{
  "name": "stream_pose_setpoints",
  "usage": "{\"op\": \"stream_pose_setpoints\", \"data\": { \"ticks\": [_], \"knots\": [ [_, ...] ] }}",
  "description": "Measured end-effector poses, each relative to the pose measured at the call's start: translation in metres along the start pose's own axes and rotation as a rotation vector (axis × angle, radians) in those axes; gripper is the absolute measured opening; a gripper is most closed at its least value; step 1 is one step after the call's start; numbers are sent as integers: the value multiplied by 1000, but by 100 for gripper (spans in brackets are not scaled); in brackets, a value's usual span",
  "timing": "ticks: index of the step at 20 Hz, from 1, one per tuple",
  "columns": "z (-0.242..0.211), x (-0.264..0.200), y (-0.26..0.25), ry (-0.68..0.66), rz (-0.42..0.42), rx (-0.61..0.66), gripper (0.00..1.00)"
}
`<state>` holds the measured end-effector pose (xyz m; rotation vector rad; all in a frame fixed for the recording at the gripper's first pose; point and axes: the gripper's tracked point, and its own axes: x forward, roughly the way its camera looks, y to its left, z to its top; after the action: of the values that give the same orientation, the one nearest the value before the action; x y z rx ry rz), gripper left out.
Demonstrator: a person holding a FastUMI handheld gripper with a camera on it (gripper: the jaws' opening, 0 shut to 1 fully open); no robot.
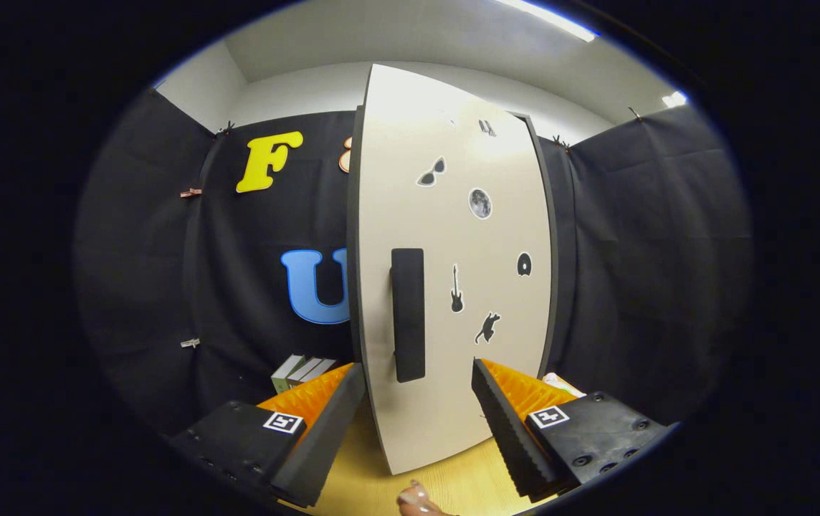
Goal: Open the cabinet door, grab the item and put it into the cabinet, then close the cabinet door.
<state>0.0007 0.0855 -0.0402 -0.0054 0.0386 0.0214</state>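
The cabinet door (453, 287) stands just ahead of the hand-held gripper (417, 383), pale and tall, edged in dark trim, with a long dark handle (408, 314) set upright near its left edge. Small dark stickers dot its face — sunglasses, a moon, a guitar, a cat among them. Whether the door sits flush against the cabinet or stands slightly ajar I cannot tell; its left edge shows a dark side, which may be the door's thickness.

The hand-held gripper is spread wide with nothing between its fingers, and the handle lies in line with the gap, just beyond the tips. By my judgement this fits two stages — either the door is about to be pulled open, or it has been shut again with the item inside.

Left of the door, near the left finger, some books (302, 371) stand on the pale wooden counter (453, 476). A person's fingertip (416, 499) shows below the gripper.
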Motion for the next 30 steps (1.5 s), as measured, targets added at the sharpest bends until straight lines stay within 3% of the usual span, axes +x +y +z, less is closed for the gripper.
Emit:
{"op": "stream_pose_setpoints", "data": {
  "ticks": [6,30],
  "knots": [
    [-7,2,3,13,18,58,98],
    [18,-25,-34,-4,43,-21,98]
  ]
}}
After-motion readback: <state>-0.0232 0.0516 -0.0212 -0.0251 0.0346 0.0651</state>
